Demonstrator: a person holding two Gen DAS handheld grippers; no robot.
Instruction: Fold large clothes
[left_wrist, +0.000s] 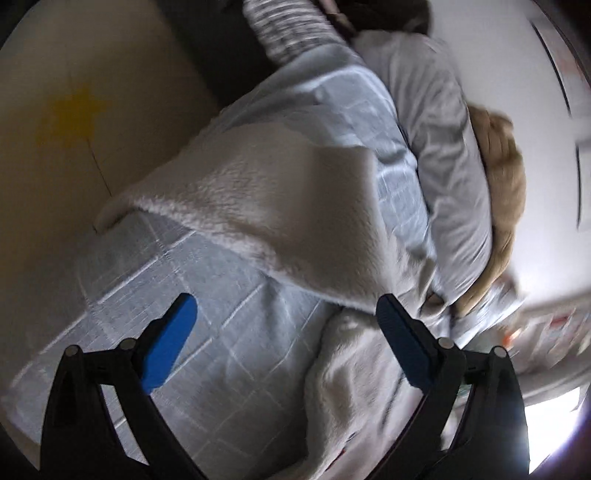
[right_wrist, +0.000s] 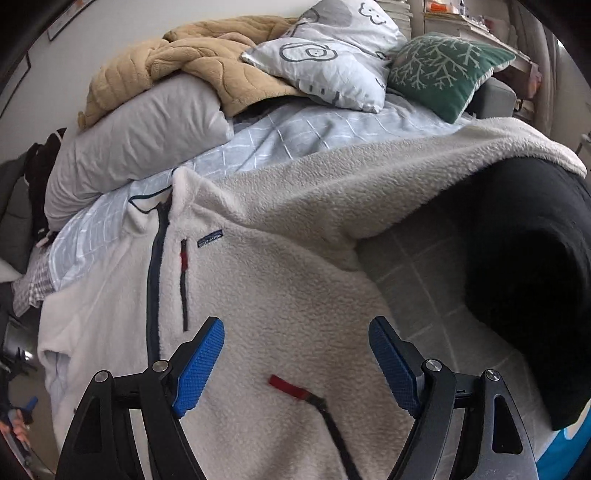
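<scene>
A cream fleece jacket (right_wrist: 280, 280) lies front up on the bed, with a dark zipper (right_wrist: 153, 280) and red pocket tabs. Its sleeve (right_wrist: 332, 177) stretches across to the right and ends in a dark cuff opening (right_wrist: 524, 280). My right gripper (right_wrist: 295, 347) is open just above the jacket's chest, holding nothing. In the left wrist view the sleeve (left_wrist: 266, 206) drapes over the blue-grey checked bedsheet (left_wrist: 207, 332). My left gripper (left_wrist: 286, 317) is open and empty above the sheet and the fleece edge. This view is motion-blurred.
A grey pillow (right_wrist: 133, 144), a tan quilted blanket (right_wrist: 207, 55), a white printed cushion (right_wrist: 332, 55) and a green cushion (right_wrist: 447, 70) pile at the bed's head. A beige wall (left_wrist: 74, 122) with a yellow star borders the bed. A striped cloth (left_wrist: 288, 33) lies beyond.
</scene>
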